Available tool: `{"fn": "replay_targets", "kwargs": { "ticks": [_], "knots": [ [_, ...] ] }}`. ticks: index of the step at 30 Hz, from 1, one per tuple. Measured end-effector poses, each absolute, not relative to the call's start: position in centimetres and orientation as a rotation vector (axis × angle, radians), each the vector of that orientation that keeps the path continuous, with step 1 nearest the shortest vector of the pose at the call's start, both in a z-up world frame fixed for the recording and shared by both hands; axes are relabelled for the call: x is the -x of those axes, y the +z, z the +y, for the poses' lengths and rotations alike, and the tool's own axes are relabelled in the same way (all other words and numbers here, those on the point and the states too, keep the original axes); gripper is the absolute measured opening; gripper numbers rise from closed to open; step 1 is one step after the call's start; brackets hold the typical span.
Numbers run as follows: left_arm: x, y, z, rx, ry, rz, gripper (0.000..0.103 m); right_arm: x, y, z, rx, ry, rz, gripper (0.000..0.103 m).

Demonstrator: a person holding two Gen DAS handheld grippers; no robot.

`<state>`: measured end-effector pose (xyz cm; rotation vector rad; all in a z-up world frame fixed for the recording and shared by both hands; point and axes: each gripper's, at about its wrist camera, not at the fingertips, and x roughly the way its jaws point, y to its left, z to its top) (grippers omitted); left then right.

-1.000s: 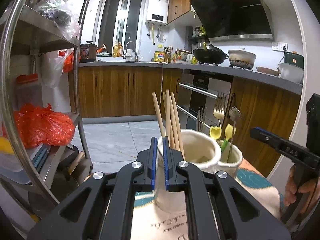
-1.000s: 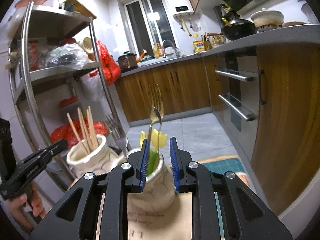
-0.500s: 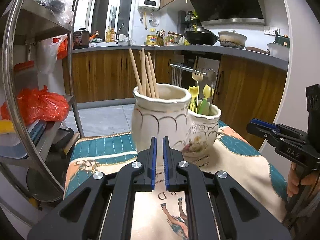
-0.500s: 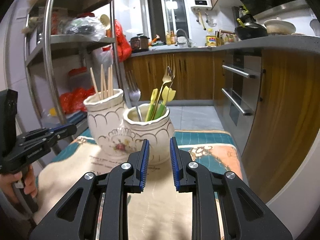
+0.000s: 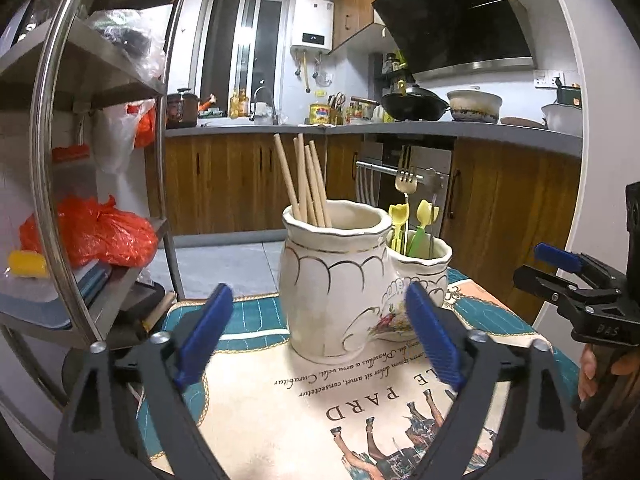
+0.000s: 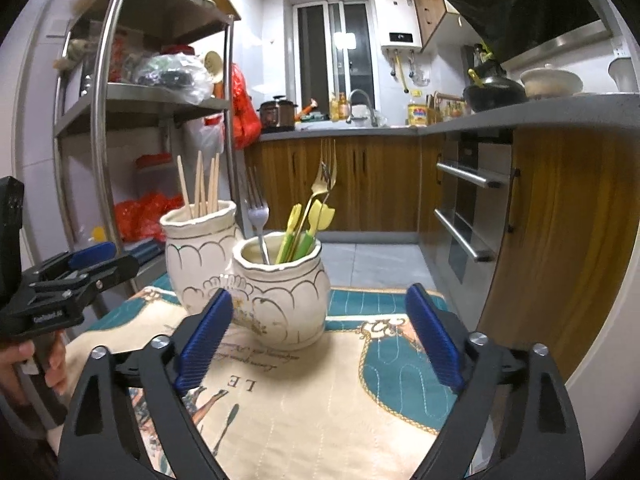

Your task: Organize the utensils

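Both claws stand wide open and hold nothing. Left gripper (image 5: 319,334) has its blue pads spread to either side of the tall jar (image 5: 334,284), not touching it; right gripper (image 6: 319,336) is spread the same way before the short jar (image 6: 282,290), also apart from it.

The two jars stand touching on the cloth (image 6: 320,400), near its far edge. Chopsticks (image 5: 304,180) lean in the tall jar. The short jar holds a steel fork (image 6: 258,216), a gold fork (image 6: 324,184) and yellow-green plastic pieces (image 6: 316,220), which could be spoons or forks.

Only the left view shows the tall jar in front, with the short jar (image 5: 424,272) half hidden behind it; only the right view shows the short jar's whole mouth and the steel fork's stem inside. Each view catches the other gripper at its side edge: the right one (image 5: 568,280) with "DAS" on its body, the left one (image 6: 80,268) with a small label too blurred to read.

Cloth in front of the jars lies bare up to the near edge. A steel rack (image 6: 100,120) stands close by the cloth's left edge, wooden cabinets (image 6: 560,220) by its right.

Print on the cloth reads "LE PARD" (image 5: 384,396) above a line of small script; the right view shows only "LE" (image 6: 242,384).
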<state>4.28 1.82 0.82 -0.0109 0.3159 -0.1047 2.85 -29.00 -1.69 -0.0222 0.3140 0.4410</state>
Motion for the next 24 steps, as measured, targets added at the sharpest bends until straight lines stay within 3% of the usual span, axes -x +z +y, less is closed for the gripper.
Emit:
{"fn": "replay_targets", "kwargs": {
  "ticks": [3, 24],
  "knots": [
    [-4.0, 0.9, 1.6, 0.001, -0.106, 0.305, 0.097, -2.5, -1.6, -28.7, 0.032, 0.449, 0.293, 0.095],
    [-4.2, 0.9, 0.8, -0.032, -0.093, 0.314, 0.097, -2.4, -1.8, -28.1, 0.065, 0.433, 0.301, 0.098]
  ]
}}
